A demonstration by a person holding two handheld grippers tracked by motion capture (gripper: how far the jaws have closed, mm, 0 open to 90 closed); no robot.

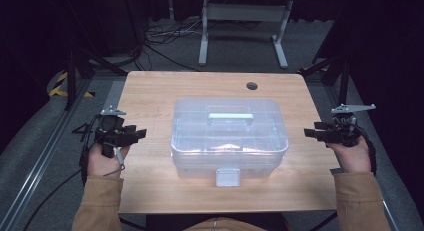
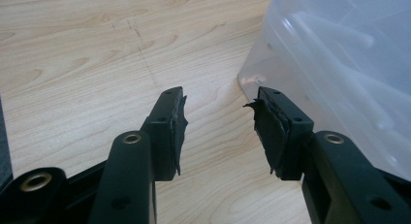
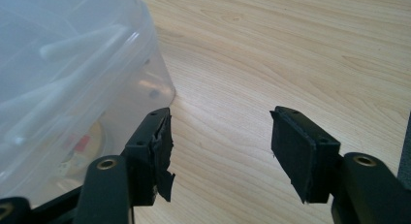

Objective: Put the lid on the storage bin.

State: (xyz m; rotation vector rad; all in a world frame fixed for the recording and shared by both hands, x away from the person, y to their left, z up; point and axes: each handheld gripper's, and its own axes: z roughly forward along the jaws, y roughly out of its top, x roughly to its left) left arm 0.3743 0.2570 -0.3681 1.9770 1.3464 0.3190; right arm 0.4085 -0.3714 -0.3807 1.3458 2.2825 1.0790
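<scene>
Grippers on both flanks now, and between them sits the clear plastic box [image 1: 229, 138], lid on, squarely in the middle of the wooden table [image 1: 150, 91], its latch [image 1: 227, 177] facing the near edge. Left gripper [image 1: 142, 133] hovers by the table's left edge, pointing in at the box, jaws spread with bare wood between them; in the left gripper view the box's rounded corner [image 2: 339, 64] lies just beyond the right-hand jaw, not touched. Right gripper [image 1: 306, 133] hangs at the right edge, aimed inward too, jaws parted and holding nothing; in the right gripper view the box wall [image 3: 72, 88] rises just beside the left-hand jaw, with something colourful, too blurred to name, showing dimly through the plastic. Pale handle [image 1: 230, 116] lies flat on the lid. A round cable hole [image 1: 251, 85] marks the far right corner.
</scene>
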